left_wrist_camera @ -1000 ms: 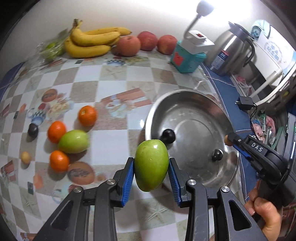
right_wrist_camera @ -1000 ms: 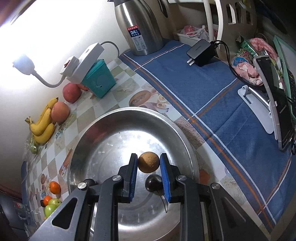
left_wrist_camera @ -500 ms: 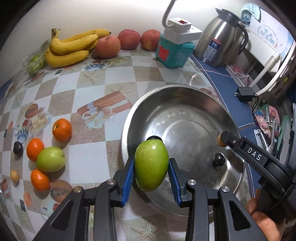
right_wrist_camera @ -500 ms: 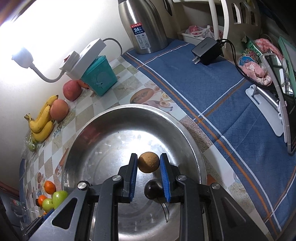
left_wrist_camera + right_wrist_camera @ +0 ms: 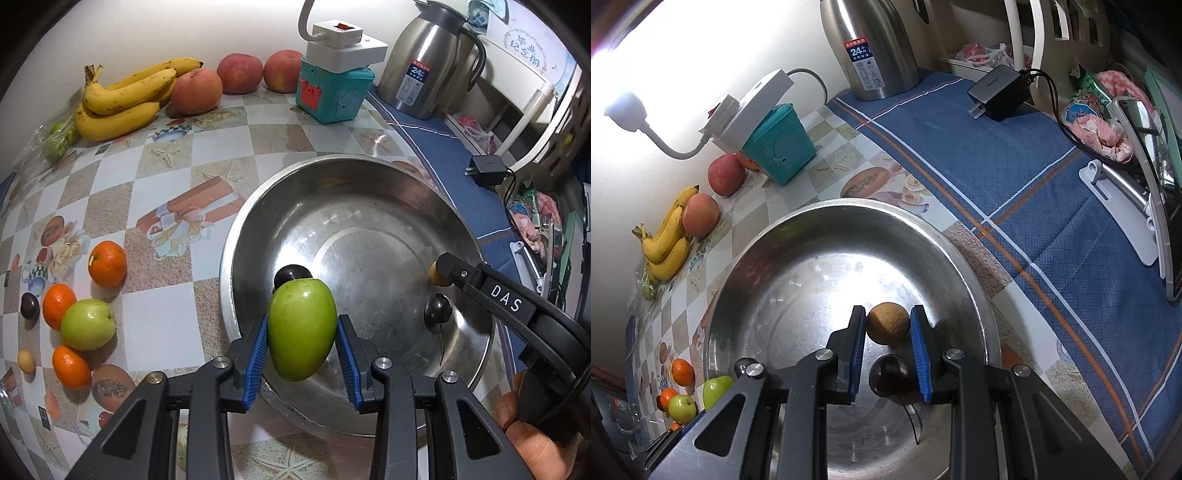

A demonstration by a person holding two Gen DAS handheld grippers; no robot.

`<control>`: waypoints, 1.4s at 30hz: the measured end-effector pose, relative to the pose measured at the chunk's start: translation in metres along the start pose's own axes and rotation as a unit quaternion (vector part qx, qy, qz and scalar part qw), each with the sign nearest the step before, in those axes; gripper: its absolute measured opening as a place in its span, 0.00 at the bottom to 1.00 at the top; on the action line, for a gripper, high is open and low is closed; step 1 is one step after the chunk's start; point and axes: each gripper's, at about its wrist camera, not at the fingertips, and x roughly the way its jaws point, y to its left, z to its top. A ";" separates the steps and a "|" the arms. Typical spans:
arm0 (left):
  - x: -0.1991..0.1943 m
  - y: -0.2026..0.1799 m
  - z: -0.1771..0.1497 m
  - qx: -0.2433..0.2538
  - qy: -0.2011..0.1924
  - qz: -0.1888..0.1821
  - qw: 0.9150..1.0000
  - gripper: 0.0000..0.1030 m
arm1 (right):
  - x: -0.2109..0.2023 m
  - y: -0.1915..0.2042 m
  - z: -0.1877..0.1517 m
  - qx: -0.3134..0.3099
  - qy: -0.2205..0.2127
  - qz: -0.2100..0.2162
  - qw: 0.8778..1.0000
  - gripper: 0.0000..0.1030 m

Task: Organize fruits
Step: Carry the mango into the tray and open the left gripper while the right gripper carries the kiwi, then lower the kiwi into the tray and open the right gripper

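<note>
My left gripper [image 5: 301, 338] is shut on a green oval fruit [image 5: 301, 328] and holds it over the near left rim of a big steel bowl [image 5: 258, 206]. My right gripper [image 5: 888, 326] is shut on a small tan round fruit [image 5: 887, 323] above the bowl's [image 5: 967, 254] floor; it also shows in the left wrist view [image 5: 437, 277]. Two dark plums lie in the bowl, one [image 5: 437, 310] at the right and one [image 5: 291, 273] behind the green fruit. On the table at the left lie three oranges [image 5: 107, 264], a green apple [image 5: 88, 324], a dark plum [image 5: 29, 305] and a small tan fruit [image 5: 26, 361].
Bananas [image 5: 122, 99] and three red apples [image 5: 239, 73] line the back wall. A teal box [image 5: 332, 92] with a white power strip, a steel kettle [image 5: 424, 62], a blue cloth [image 5: 1015, 177] with a black charger [image 5: 999, 90] and clutter lie to the right.
My left gripper has carried the green fruit right, from over the table to over the bowl's rim. My right gripper has stayed over the bowl with the tan fruit.
</note>
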 end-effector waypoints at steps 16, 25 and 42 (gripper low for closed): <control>-0.005 -0.005 0.001 0.006 -0.006 -0.004 1.000 0.40 | -0.002 0.000 0.000 -0.001 -0.002 -0.001 1.000 0.25; -0.017 -0.004 0.004 0.002 -0.007 -0.004 1.000 0.49 | -0.006 0.001 0.001 -0.001 -0.007 0.003 1.000 0.25; -0.032 0.055 0.007 -0.127 0.014 0.063 0.990 0.83 | -0.005 0.003 0.001 -0.004 -0.005 0.005 1.000 0.25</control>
